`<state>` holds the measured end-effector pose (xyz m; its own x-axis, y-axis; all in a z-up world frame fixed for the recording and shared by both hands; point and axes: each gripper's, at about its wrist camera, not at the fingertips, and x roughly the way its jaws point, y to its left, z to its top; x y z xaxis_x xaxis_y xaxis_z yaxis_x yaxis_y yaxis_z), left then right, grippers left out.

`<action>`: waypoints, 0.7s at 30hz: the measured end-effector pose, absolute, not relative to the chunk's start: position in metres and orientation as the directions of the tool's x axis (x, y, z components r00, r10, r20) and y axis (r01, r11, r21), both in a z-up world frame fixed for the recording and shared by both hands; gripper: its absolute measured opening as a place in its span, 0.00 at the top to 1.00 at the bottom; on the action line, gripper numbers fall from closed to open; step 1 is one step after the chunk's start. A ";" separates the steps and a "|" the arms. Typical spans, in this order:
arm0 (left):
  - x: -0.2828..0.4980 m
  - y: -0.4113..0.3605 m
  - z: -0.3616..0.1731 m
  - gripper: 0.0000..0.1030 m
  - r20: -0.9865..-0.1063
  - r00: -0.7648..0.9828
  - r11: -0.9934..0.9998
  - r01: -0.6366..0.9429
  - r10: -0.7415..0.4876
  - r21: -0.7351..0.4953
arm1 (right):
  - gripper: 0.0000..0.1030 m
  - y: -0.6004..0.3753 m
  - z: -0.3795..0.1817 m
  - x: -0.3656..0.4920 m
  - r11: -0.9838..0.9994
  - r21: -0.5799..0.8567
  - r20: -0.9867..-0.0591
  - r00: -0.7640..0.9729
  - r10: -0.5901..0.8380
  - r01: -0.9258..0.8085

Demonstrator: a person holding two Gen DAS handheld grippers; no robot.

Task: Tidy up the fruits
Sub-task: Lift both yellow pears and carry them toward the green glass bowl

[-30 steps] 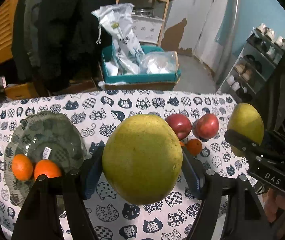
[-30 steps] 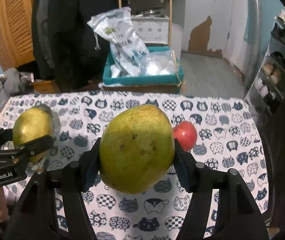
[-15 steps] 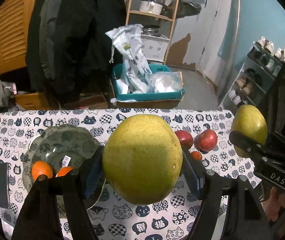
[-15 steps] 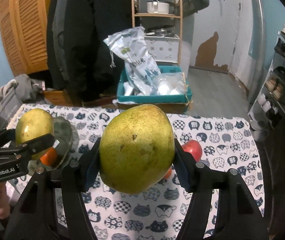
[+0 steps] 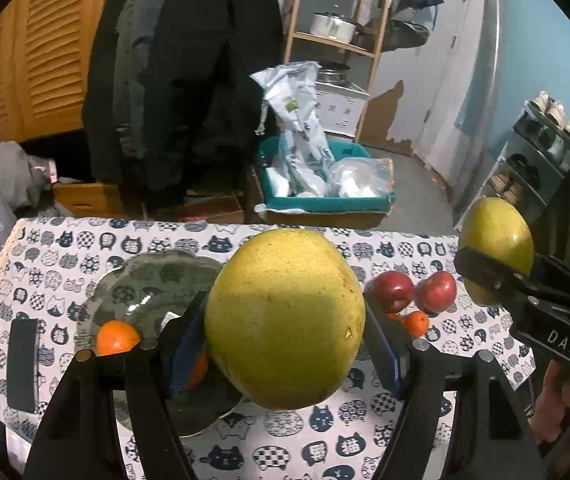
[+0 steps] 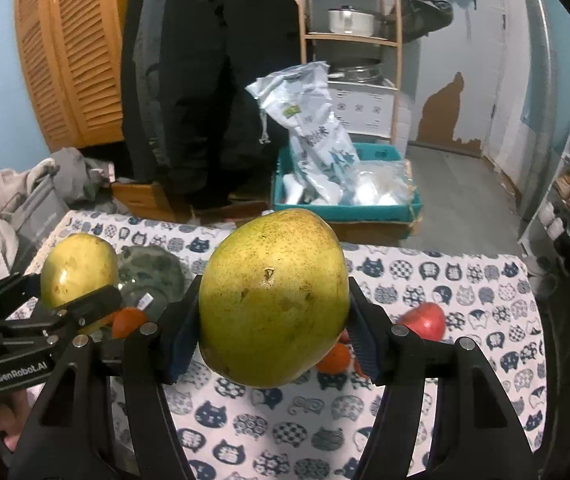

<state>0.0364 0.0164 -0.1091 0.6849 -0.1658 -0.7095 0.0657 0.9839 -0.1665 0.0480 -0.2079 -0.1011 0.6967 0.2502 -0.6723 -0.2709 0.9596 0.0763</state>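
Note:
My left gripper (image 5: 285, 320) is shut on a big yellow-green pomelo (image 5: 285, 316), held above the cat-print table. Behind it sits a green glass bowl (image 5: 157, 280) with an orange (image 5: 118, 337) inside and a second orange partly hidden by my finger. My right gripper (image 6: 273, 312) is shut on a second, speckled pomelo (image 6: 273, 304). Each gripper shows in the other's view: the right one (image 5: 497, 264) at the right edge, the left one (image 6: 77, 284) at the left edge. Two red apples (image 5: 417, 292) and a small orange (image 5: 416, 323) lie on the cloth between them.
A black phone-like slab (image 5: 23, 364) lies at the table's left edge. Beyond the table stand a teal box (image 5: 325, 200) with plastic bags, a wooden shelf with a pot (image 6: 351, 20), hanging dark coats (image 6: 205, 80) and a shoe rack (image 5: 533, 160) on the right.
Both grippers have risen and drawn back with their pomelos; the table, bowl and apples now sit lower and smaller in both views. Grips are unchanged.

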 end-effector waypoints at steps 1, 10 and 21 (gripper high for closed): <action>0.036 0.021 -0.109 0.28 -0.710 0.686 0.984 0.058 -0.160 -0.166 | 0.37 -0.203 -0.101 0.050 0.958 0.078 -0.673 0.694 0.255 -0.277; 0.035 0.060 -0.122 0.28 -0.730 0.675 0.984 -0.025 -0.112 -0.175 | 0.37 -0.153 -0.114 0.067 0.935 0.097 -0.693 0.651 0.309 -0.341; 0.033 0.115 -0.139 0.28 -0.755 0.655 0.975 -0.143 -0.038 -0.173 | 0.37 -0.090 -0.140 0.091 0.901 0.131 -0.735 0.569 0.368 -0.414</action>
